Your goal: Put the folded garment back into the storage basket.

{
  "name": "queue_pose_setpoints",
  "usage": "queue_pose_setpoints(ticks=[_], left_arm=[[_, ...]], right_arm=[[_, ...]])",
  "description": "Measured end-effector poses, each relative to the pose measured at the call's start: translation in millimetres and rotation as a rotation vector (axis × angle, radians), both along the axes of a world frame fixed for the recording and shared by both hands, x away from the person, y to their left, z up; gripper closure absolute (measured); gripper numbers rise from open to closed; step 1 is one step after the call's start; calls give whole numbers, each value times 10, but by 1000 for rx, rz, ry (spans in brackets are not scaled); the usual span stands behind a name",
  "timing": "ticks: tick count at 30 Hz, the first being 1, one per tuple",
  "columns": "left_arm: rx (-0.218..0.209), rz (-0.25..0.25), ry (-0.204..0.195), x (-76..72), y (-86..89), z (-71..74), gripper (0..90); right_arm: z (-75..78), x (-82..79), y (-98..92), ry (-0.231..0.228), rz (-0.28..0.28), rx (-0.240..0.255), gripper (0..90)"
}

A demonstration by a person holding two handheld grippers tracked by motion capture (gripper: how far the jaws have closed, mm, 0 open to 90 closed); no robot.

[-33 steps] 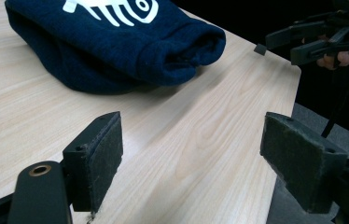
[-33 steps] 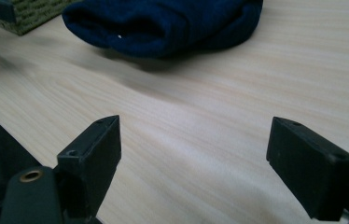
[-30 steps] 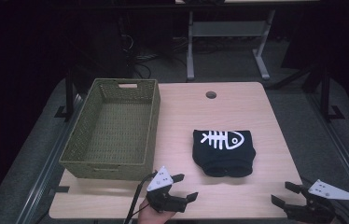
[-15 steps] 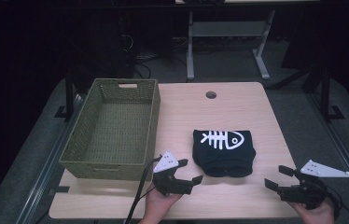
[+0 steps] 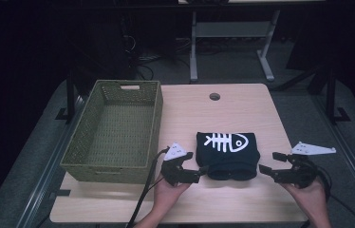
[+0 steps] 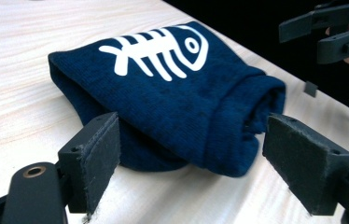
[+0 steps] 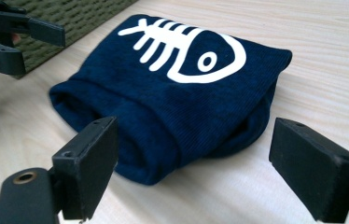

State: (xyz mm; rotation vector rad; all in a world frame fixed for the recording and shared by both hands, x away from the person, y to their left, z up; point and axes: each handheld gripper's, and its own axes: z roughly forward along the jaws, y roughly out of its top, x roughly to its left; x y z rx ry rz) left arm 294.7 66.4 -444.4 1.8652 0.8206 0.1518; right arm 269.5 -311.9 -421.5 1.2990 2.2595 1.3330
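Your left tool (image 5: 203, 172) gapes wide at the near left corner of the folded navy cloth (image 5: 228, 154), almost touching, while your right tool (image 5: 269, 164) stands equally wide just off its right side, so both can pinch an edge. The cloth lies on the table (image 5: 190, 114) beside the basket (image 5: 118, 128). Both tools have closed in since half a second ago.
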Motion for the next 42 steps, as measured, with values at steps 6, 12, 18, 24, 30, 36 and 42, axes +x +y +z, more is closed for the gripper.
queue_pose_setpoints(ticks=[6, 12, 18, 24, 30, 36, 42], left_arm=[[3, 45, 61, 183, -52, -102, 193], [-2, 80, 68, 347, -100, -119, 199], [-8, 104, 123, 502, -182, -186, 205], [-25, 130, 204, 645, -212, -275, 223], [17, 135, 227, 686, -267, -313, 236], [37, 143, 233, 701, -295, -338, 241], [49, 144, 221, 695, -310, -338, 251]], right_arm=[[-72, 234, -22, 42, -14, -1, 156], [-134, 440, 1, 94, -28, -3, 157], [-243, 649, 21, 124, -63, 2, 176], [-422, 794, 68, 172, -88, 11, 202], [-500, 845, 124, 225, -93, 8, 218], [-500, 842, 129, 218, -97, -10, 226], [-499, 829, 132, 224, -142, -2, 222]])
